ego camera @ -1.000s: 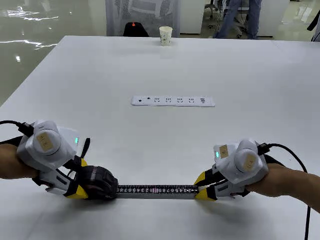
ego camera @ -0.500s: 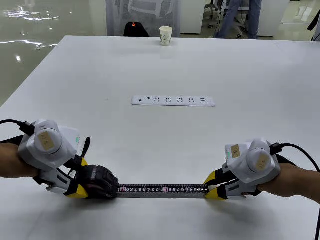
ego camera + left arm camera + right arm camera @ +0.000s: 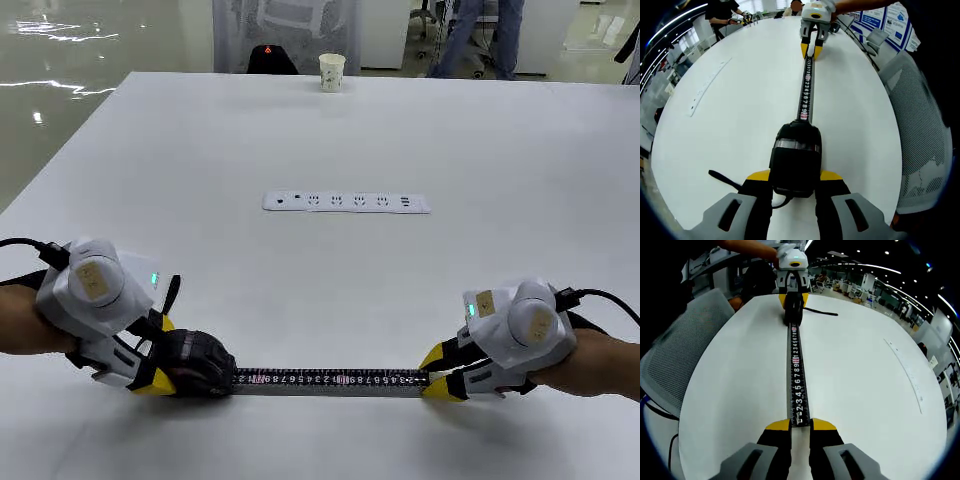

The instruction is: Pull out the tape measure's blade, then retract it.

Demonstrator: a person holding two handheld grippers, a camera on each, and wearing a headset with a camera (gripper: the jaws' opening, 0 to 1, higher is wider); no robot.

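Observation:
A black tape measure case (image 3: 196, 364) (image 3: 795, 156) rests on the white table (image 3: 330, 140) near its front edge. My left gripper (image 3: 162, 380) (image 3: 795, 183) is shut on the case, its yellow-tipped fingers on either side. The numbered blade (image 3: 335, 379) (image 3: 806, 90) (image 3: 797, 382) stretches out flat to the right along the table. My right gripper (image 3: 434, 376) (image 3: 800, 427) is shut on the blade's end. In the right gripper view the case (image 3: 792, 315) lies far off with the left gripper behind it.
A white power strip (image 3: 346, 202) lies mid-table, well beyond the blade. A paper cup (image 3: 331, 71) stands near the far edge. A mesh chair (image 3: 920, 130) sits close beside the near edge of the table. People stand in the background.
My right gripper has moved to the right with the blade's end, so more blade is out of the case. The left gripper and case have stayed put.

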